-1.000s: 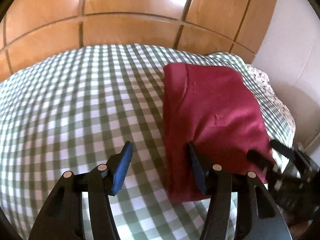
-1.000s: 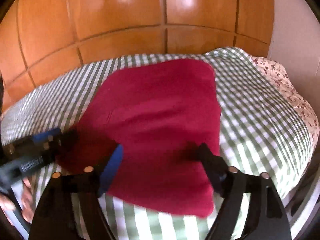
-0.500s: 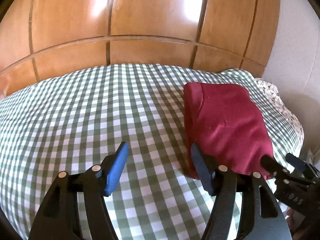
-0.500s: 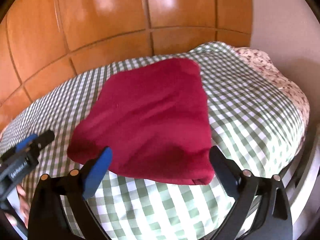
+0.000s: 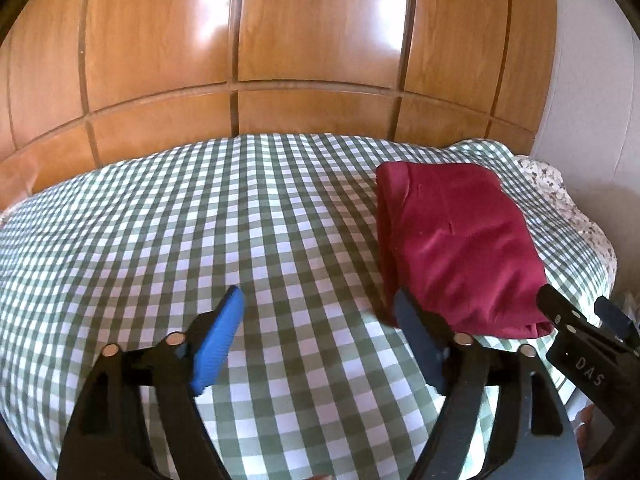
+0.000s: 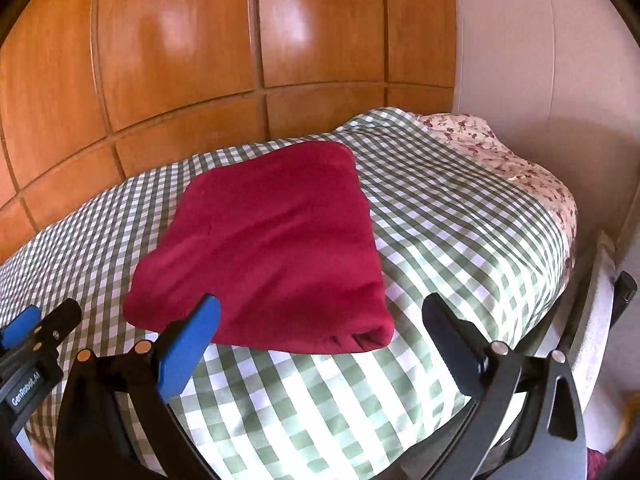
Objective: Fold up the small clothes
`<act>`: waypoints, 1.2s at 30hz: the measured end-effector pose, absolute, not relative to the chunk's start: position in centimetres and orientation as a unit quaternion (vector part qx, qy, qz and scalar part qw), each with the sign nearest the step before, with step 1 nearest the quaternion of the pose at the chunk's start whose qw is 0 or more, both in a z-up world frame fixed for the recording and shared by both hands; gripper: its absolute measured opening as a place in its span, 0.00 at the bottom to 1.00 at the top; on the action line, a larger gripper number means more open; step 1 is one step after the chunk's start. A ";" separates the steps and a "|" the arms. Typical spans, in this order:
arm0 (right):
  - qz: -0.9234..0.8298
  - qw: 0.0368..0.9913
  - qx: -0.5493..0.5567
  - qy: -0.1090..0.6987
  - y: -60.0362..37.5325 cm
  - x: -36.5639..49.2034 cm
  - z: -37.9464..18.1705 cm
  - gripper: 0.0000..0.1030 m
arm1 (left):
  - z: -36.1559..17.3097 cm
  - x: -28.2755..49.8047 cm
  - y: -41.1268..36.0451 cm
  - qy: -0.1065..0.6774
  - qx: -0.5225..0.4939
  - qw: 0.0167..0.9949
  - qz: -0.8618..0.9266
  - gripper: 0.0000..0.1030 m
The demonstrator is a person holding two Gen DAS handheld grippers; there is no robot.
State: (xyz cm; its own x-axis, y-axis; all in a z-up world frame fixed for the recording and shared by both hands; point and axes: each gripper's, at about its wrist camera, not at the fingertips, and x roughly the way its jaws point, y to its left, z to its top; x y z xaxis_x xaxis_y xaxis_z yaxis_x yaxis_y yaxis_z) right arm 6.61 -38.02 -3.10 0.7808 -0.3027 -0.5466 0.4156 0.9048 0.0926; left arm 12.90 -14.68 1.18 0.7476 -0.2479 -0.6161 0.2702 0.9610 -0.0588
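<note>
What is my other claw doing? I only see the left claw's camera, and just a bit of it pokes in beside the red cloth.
Observer: The right claw is wide open and grips nothing.
Operator: Where's it pointing?
Observer: Straight at the cloth. The near edge lies just ahead of its tips.
Operator: What's past the cloth on that side?
Observer: A broad strip of checked sheet, then flowery fabric running down the bed's right edge.
</note>
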 end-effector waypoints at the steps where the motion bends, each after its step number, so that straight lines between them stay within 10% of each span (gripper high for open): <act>1: -0.191 0.939 0.102 0.268 -37.9 6.5 -3.1 0.98 | 1.2 12.8 -14.6 0.324 0.016 0.936 -0.136 0.76; 36: -0.195 0.939 0.106 0.262 -36.9 6.0 -3.5 0.98 | 1.4 12.2 -14.7 0.317 0.023 0.941 -0.119 0.87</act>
State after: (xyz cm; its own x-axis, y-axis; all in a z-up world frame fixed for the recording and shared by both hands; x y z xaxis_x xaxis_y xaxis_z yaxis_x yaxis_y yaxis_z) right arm 6.04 -36.88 -3.52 0.7860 -0.3115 -0.5341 0.4225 0.9012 0.0962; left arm 12.16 -14.65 1.42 0.7705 -0.2095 -0.6020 0.2382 0.9707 -0.0329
